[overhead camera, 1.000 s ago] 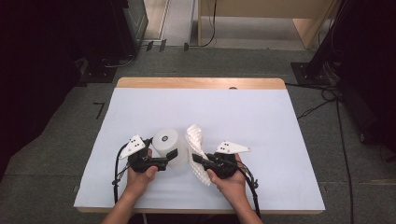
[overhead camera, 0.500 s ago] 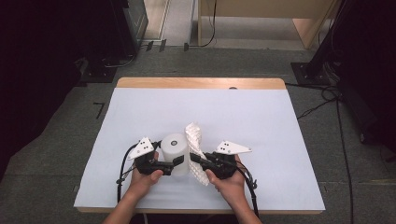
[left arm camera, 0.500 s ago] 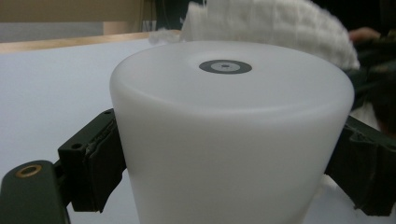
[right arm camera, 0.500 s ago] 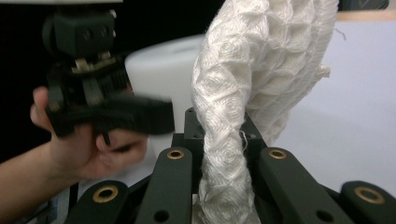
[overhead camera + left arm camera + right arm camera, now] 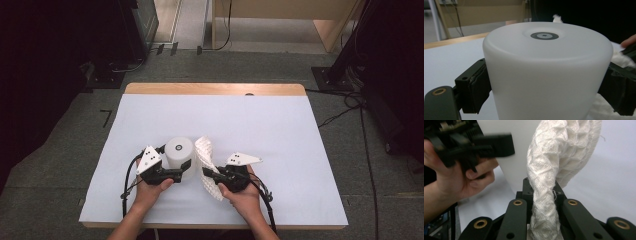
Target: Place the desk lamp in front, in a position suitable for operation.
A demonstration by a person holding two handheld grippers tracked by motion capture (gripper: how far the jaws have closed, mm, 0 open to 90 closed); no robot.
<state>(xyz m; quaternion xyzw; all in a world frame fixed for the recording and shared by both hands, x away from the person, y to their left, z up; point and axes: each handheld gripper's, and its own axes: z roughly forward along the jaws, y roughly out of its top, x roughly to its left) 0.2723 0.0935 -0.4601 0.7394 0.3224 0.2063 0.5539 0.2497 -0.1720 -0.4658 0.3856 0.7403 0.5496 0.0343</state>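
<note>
Fingers (image 5: 477, 91) clamp cylinder (image 5: 547, 72); R gripper (image 5: 543, 202) view: cloth (image 5: 549, 182) pinched.

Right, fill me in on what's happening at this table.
A person works at a white-covered table with a hand-held gripper in each hand. The left gripper has its jaws closed around the sides of an upright white cylinder, a smooth container with a small grey disc on top. The right gripper is shut on a white knitted cloth, which rises from its jaws and curls up right beside the cylinder. The two things sit close together near the table's front edge.
</note>
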